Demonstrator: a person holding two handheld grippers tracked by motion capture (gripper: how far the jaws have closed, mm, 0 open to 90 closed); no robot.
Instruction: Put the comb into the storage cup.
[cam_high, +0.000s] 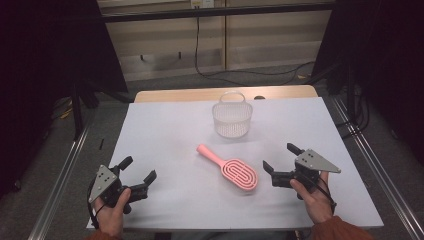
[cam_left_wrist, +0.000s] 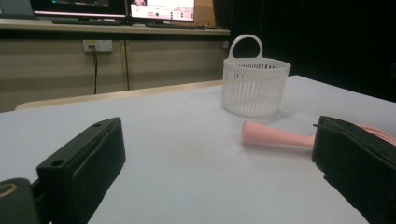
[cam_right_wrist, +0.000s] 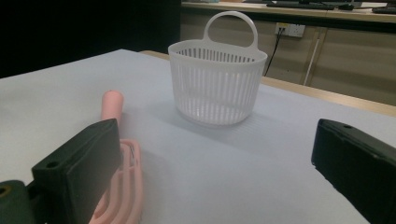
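Observation:
A pink hairbrush (cam_high: 231, 167) lies flat in the middle of the white table (cam_high: 165, 135), handle pointing to the far left. A white slotted basket (cam_high: 232, 116) with a loop handle stands upright behind it. My left gripper (cam_high: 138, 172) is open at the near left, well apart from the brush. My right gripper (cam_high: 280, 157) is open just right of the brush head, not touching it. In the left gripper view the brush handle (cam_left_wrist: 275, 134) lies ahead with the basket (cam_left_wrist: 254, 85) behind it. In the right gripper view the brush (cam_right_wrist: 122, 163) runs past the left jaw and the basket (cam_right_wrist: 217, 86) stands ahead.
The wooden table edge (cam_high: 180, 94) shows behind the white top. Cables (cam_high: 240, 74) trail on the floor beyond. Metal rails (cam_high: 60, 175) run along both sides of the table. Dark frame legs (cam_high: 77, 107) stand at the far corners.

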